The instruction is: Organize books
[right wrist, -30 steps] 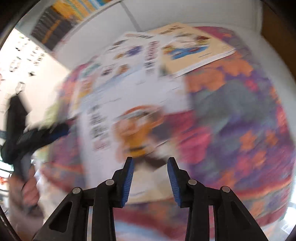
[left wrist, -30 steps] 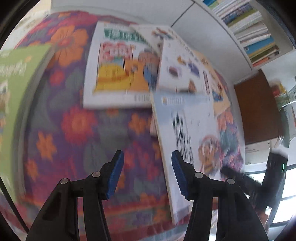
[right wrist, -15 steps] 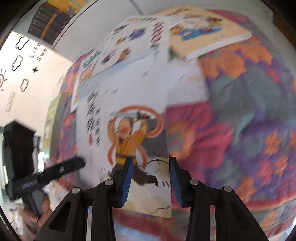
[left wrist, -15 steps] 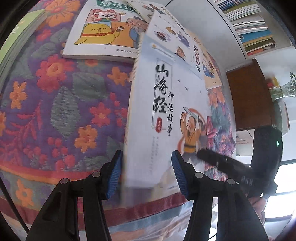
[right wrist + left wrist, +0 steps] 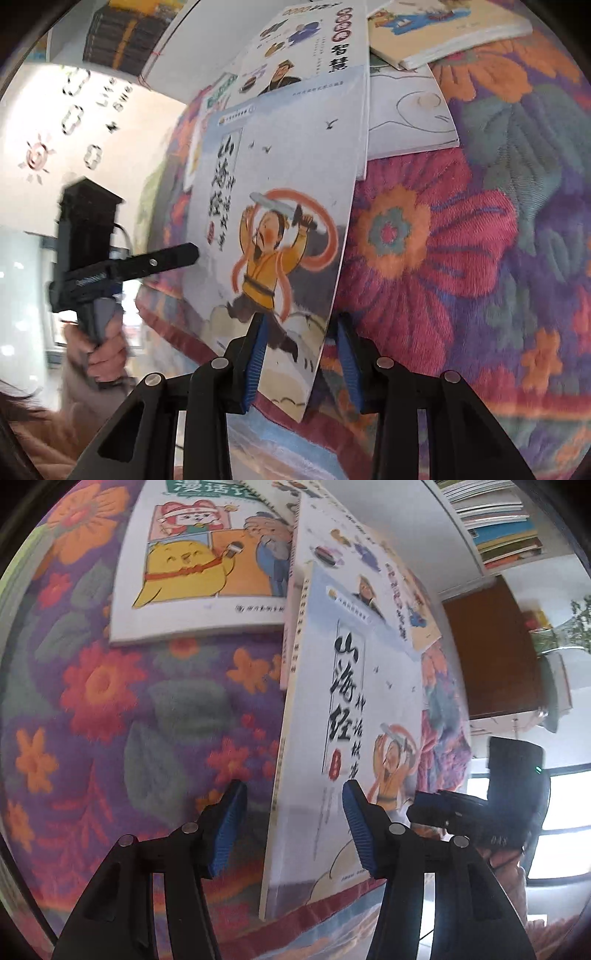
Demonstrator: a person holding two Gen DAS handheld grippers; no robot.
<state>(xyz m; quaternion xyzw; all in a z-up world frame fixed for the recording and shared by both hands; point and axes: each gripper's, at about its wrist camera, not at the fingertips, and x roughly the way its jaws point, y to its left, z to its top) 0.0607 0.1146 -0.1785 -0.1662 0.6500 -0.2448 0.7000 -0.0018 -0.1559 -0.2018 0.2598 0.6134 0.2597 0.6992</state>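
Left gripper (image 5: pixel 293 788): jaws apart at the bottom centre of the left wrist view, blue pads facing each other, clamped on nothing
Between its pads: the near spine edge of the pale blue book (image 5: pixel 332 701), with clear space to the left pad; the right pad lies over the cover, and I cannot tell if it touches
Flowered tablecloth (image 5: pixel 110 701): purple with orange and red blooms, filling the left half of that view
Chick book (image 5: pixel 207 572): upper left of centre, flat on the cloth, its right edge under the pile
Pale blue book: centre of the frame, running from the pile down to the table's near edge, its cover showing black brush lettering and a figure in yellow; its far end rests on a white book (image 5: pixel 351 550)
Bookshelf (image 5: pixel 498 520): upper right, stacked spines
Brown cabinet (image 5: pixel 491 646): right, past the table
Hand (image 5: pixel 103 350): lower left of the right wrist view, wrapped round the left tool's grip, one black finger reaching toward the blue book's left edge
Right gripper (image 5: pixel 301 321): bottom centre, jaws closing, not yet pressing
Between its pads: the blue book's near right corner, tilted, left pad over the cover, right pad just beyond the edge
Line-drawing book (image 5: pixel 406 114): upper right, tucked under the blue book
Yellow-edged book (image 5: pixel 443 26): top right, on the pile
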